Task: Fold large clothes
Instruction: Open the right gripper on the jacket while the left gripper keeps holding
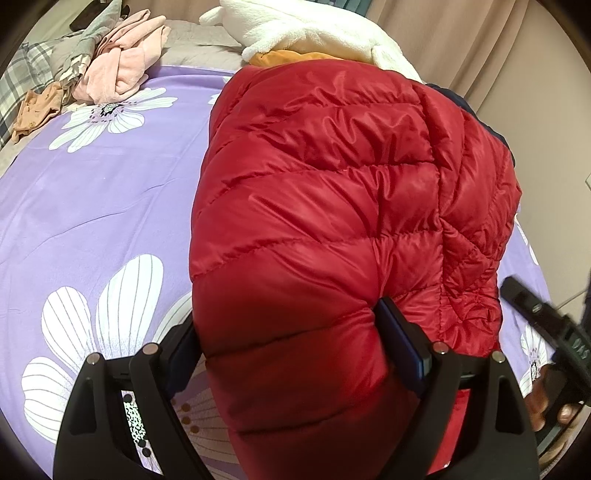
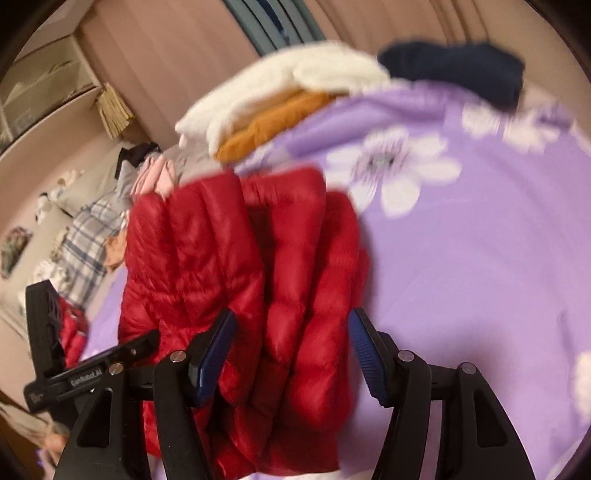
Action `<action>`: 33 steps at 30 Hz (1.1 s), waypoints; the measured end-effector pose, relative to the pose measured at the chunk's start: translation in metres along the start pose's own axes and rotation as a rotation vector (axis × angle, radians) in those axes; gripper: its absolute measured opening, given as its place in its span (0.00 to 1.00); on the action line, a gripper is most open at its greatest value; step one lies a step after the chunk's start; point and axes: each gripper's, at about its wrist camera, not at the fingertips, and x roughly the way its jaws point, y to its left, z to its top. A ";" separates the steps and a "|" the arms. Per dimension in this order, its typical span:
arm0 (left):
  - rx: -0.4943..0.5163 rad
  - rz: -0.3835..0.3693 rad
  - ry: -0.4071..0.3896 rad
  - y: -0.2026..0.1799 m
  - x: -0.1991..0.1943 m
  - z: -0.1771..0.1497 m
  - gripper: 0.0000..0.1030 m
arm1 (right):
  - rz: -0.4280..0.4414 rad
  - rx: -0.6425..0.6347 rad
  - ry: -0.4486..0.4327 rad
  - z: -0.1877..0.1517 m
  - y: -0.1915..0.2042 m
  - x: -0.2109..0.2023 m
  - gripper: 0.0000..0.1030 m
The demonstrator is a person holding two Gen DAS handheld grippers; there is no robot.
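A red quilted puffer jacket (image 1: 332,206) lies folded into a thick bundle on the purple flowered bedsheet (image 1: 92,206). My left gripper (image 1: 291,350) is shut on its near end: both pads press into the padding, which bulges out between the wide-set jaws. In the right wrist view, which is blurred, the same jacket (image 2: 229,280) lies ahead of and below my right gripper (image 2: 291,358). That gripper's jaws stand open, with the right pad clear of the fabric. From the left wrist view the right tool's black body (image 1: 532,314) shows beside the jacket's right edge, apart from it.
A white fleece (image 1: 314,33) lies over an orange garment (image 1: 291,57) at the far end of the bed, with a navy garment (image 2: 461,70) beside them. Pink clothes (image 1: 118,70) and plaid fabric (image 1: 22,77) are piled at the far left. Curtains (image 1: 480,48) hang behind.
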 end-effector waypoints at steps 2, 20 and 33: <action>0.000 0.000 0.000 0.000 0.000 0.000 0.86 | 0.011 -0.010 -0.033 0.005 0.002 -0.006 0.61; 0.008 0.001 -0.001 -0.001 0.002 -0.001 0.86 | 0.135 -0.169 -0.015 0.019 0.058 0.035 0.39; 0.013 -0.004 0.003 -0.003 0.007 0.000 0.87 | 0.103 -0.111 0.097 0.012 0.042 0.069 0.36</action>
